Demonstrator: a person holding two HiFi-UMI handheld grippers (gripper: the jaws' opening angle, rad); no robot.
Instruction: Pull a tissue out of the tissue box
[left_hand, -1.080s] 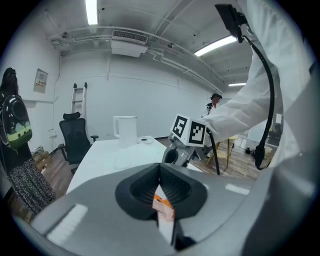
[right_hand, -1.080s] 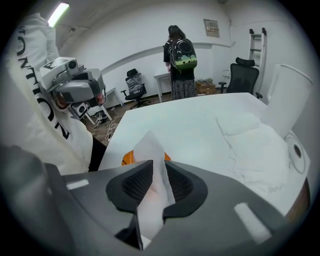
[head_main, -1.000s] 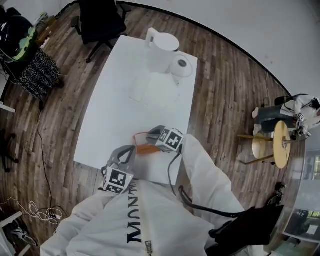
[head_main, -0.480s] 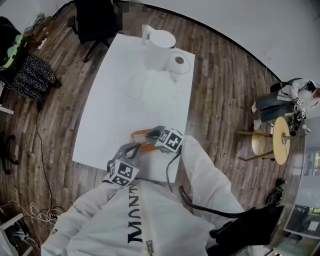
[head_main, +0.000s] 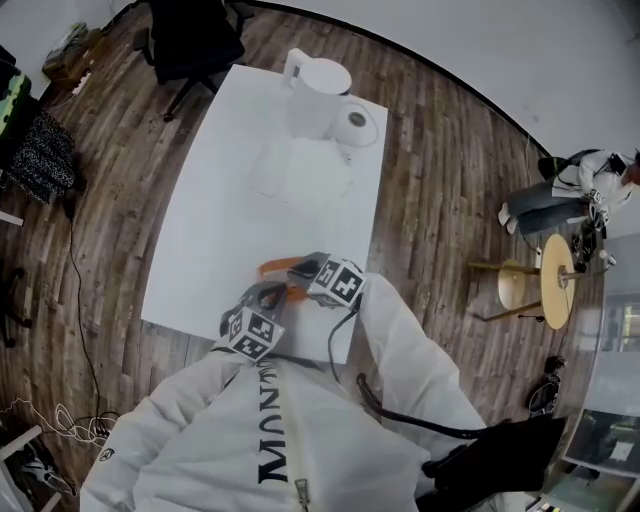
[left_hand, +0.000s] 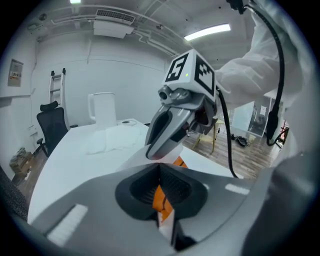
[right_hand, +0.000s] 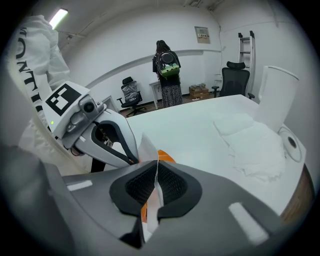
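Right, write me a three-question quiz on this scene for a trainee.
1. True or false: the white jug stands beside the paper roll at the far end of the table.
2. What is pinched between the jaws of the right gripper? A) a white tissue B) the paper roll C) nothing
3. Fill in: the left gripper is shut on the ___ tissue pack.
Key: 1 true; 2 A; 3 orange.
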